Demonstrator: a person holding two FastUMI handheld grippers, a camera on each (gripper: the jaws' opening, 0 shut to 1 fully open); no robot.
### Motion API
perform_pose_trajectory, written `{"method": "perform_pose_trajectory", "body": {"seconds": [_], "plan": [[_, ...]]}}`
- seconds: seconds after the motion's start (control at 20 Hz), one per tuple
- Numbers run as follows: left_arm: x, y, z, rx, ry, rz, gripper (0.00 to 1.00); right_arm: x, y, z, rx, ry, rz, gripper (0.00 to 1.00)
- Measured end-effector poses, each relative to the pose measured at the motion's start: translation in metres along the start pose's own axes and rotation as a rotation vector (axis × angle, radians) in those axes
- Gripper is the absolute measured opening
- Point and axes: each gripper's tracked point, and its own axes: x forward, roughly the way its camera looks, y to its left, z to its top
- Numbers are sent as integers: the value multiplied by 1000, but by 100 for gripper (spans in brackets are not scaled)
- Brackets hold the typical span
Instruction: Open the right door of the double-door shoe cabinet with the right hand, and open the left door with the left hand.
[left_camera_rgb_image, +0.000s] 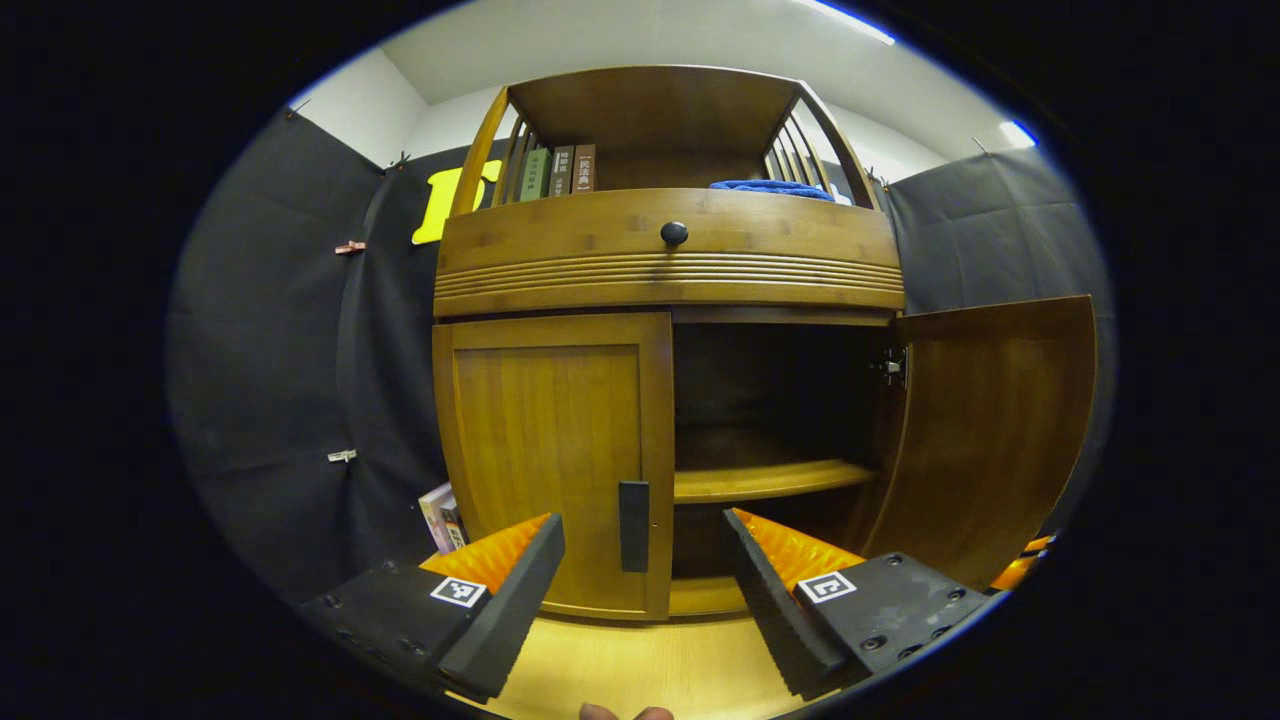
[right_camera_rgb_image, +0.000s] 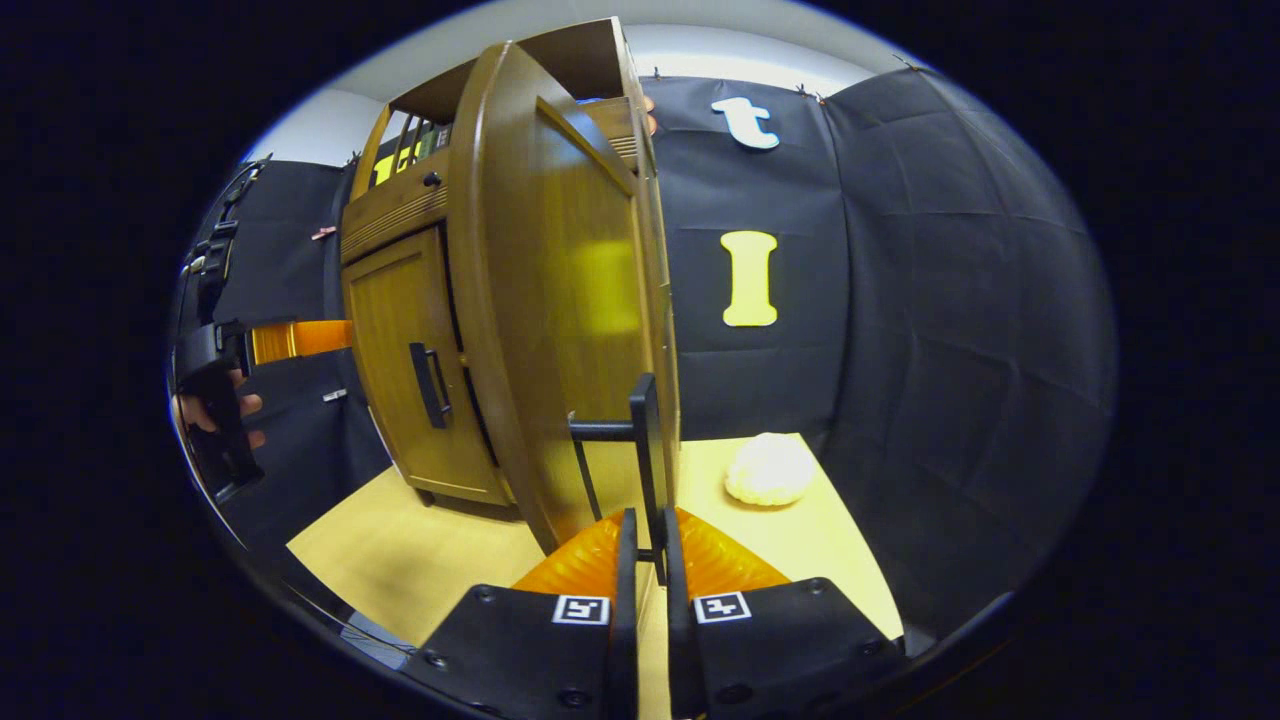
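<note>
Right tongs (right_camera_rgb_image: 645, 545) clamp the open right door's handle (right_camera_rgb_image: 645, 440); left tongs (left_camera_rgb_image: 640, 580) gape before the closed left door (left_camera_rgb_image: 550, 450).

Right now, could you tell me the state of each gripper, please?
Left gripper: open, aimed at the left door handle, not touching.
Right gripper: shut on the right door handle, door swung open.

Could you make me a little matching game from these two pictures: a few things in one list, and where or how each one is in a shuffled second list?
Things:
1. Right wooden cabinet door
2. Left wooden cabinet door
3. Row of books
4. Left claw

States or places:
A. on the top shelf
B. closed
C. open, in front of a dark door handle
D. swung open

Pairs: 1-D, 2-B, 3-A, 4-C
</note>
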Motion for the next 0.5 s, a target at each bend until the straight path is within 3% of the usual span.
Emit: {"method": "perform_pose_trajectory", "body": {"seconds": [0.25,0.35,0.5], "plan": [[11,-7,-4,11,6,-13,99,3,-22,14,-50,-72,-62,16],[17,-5,-8,14,7,-6,98,5,-18,19,-39,-101,-42,16],[33,-5,-12,27,24,0,98,5,-23,24,-13,-129,-73,20]]}}
